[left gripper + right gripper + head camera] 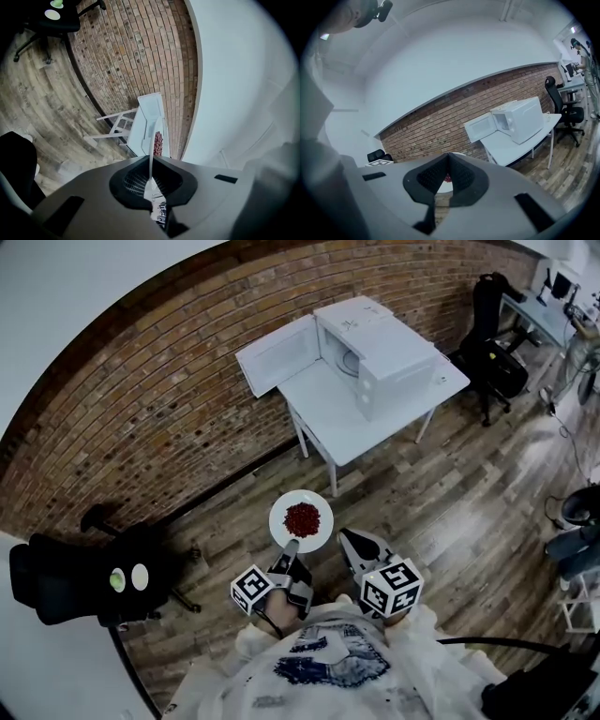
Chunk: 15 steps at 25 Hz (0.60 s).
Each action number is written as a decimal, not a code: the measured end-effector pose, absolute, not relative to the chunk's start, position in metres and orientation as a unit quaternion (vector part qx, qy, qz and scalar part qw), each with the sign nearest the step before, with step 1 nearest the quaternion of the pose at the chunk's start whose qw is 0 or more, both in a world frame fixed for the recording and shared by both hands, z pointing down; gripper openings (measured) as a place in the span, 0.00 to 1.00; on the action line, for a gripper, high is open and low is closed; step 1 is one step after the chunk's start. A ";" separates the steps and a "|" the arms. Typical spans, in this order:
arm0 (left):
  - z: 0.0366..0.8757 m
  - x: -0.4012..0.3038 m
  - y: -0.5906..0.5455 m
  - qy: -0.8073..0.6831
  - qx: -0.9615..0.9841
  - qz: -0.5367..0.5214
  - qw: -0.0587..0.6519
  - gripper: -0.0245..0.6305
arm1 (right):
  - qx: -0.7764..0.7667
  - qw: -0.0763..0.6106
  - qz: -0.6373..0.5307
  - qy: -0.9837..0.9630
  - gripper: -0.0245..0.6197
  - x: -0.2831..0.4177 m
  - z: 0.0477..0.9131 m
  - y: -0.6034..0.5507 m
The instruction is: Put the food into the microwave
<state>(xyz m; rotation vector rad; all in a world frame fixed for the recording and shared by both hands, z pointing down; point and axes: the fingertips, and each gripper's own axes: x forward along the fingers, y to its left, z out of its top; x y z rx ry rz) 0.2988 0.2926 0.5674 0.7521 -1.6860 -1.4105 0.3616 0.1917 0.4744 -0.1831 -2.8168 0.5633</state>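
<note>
Your left hand-held gripper (292,554) is clamped on the near rim of the white plate (281,529). The left gripper view shows that rim pinched edge-on between the jaws. The food (302,518), a red heap, sits at the centre of the plate. Your right hand-held gripper (351,540) is just beside the plate, its jaws closed together on nothing. Plate and food are held above the wooden floor (450,493), well apart from the counter (328,423). The white microwave (398,362) stands on that counter, its door (277,356) open, close to the brick wall (141,399).
</note>
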 end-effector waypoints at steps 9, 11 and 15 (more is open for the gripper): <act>0.581 0.266 0.291 -0.669 0.289 -0.549 0.409 0.06 | -0.062 0.157 0.197 -0.966 0.06 0.325 0.492 0.191; 0.583 0.250 0.289 -0.667 0.292 -0.547 0.413 0.06 | -0.053 0.162 0.196 -0.966 0.06 0.311 0.495 0.189; 0.585 0.206 0.285 -0.662 0.308 -0.541 0.417 0.06 | -0.038 0.168 0.193 -0.966 0.06 0.269 0.498 0.187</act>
